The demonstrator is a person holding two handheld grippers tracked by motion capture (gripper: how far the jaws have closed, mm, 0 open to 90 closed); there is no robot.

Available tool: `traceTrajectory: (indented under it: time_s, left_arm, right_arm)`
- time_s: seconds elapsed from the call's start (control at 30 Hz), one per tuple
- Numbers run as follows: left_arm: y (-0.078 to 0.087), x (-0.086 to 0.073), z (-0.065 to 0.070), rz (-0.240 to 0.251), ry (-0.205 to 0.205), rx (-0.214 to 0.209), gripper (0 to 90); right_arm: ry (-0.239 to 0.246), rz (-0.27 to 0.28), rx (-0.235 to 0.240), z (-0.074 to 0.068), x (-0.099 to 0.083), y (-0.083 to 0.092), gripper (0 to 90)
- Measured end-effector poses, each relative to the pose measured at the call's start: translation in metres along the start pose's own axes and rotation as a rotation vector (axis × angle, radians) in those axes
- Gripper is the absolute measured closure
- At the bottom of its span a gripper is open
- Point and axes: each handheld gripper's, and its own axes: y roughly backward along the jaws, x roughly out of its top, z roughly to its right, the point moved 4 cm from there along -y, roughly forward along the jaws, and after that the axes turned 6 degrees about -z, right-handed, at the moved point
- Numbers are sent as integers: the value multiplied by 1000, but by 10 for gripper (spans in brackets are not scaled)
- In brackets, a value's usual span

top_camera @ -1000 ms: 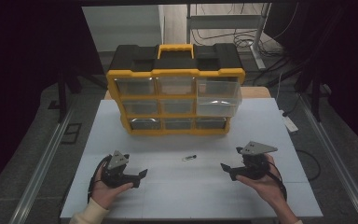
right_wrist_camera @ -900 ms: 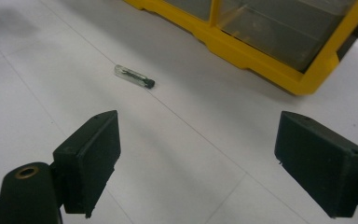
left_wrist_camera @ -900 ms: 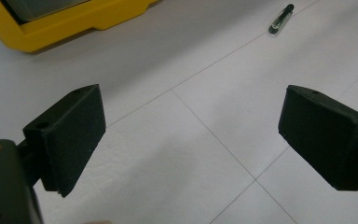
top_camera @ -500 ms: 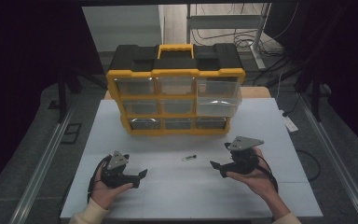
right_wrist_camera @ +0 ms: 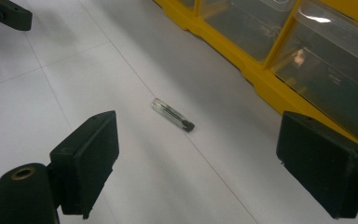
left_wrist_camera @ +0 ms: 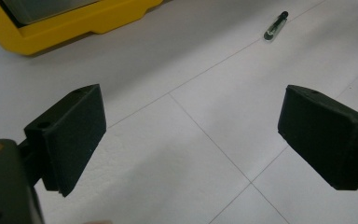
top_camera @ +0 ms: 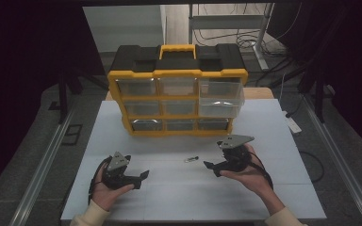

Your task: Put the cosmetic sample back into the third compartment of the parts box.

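Right gripper (top_camera: 211, 165): jaws spread wide, holding nothing, pointed at a small clear tube (top_camera: 192, 159) just ahead | Left gripper (top_camera: 143, 176): jaws also wide apart, empty, well away from the tube | Tube: lies flat on the white table (top_camera: 283, 141), between both grippers, before the yellow drawer organizer (top_camera: 176, 96).

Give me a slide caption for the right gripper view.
Open right gripper aimed at a small clear tube lying on the white table beside the yellow drawer organizer.
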Motion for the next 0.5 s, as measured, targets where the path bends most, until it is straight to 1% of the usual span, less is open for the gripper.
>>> traceTrajectory:
  time_s: [0.13,0.27,0.5]
  left_arm:
    - [0,0,0,0,-2,1,84]
    - [0,0,0,-1,-5,-1,84]
    - [0,0,0,-3,-12,1,84]
  right_arm:
    - [9,-6,11,-1,4,-4,133]
    - [25,-10,12,-1,8,-6,131]
    - [50,-12,34,-4,15,-13,130]
